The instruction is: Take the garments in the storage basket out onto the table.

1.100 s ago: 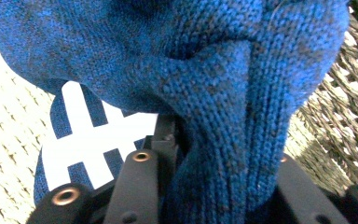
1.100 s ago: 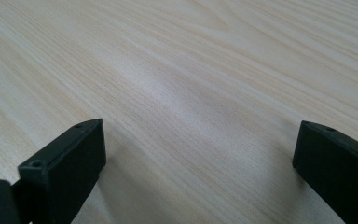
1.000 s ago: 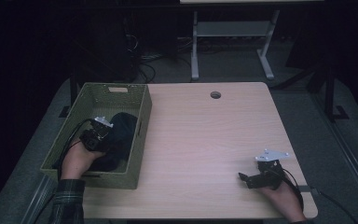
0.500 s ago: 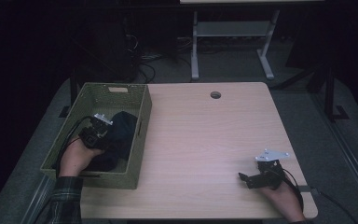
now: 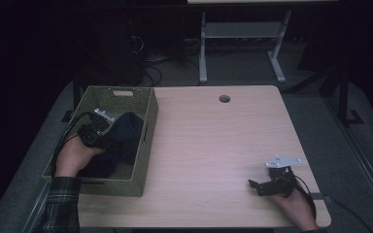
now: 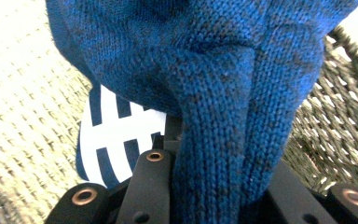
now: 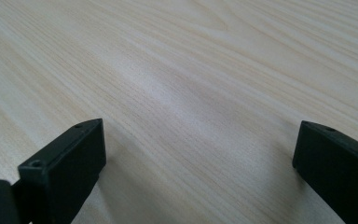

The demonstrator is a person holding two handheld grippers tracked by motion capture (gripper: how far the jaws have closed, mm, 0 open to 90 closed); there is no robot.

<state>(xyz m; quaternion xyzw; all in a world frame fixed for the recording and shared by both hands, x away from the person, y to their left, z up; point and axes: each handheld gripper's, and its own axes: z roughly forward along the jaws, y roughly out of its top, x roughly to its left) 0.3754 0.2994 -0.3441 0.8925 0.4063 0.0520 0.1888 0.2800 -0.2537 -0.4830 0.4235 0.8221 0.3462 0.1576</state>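
the left gripper (image 5: 110,138) sits inside the green woven basket (image 5: 148,127) at the table's left side, its jaws pinching a fold of the blue knit garment (image 6: 214,93), which lies in the basket over a blue-and-white striped cloth (image 6: 114,135). the right gripper (image 5: 260,187) rests on the bare wooden table (image 5: 213,145) near its front right corner, well apart from the basket, jaws spread wide with nothing between them.
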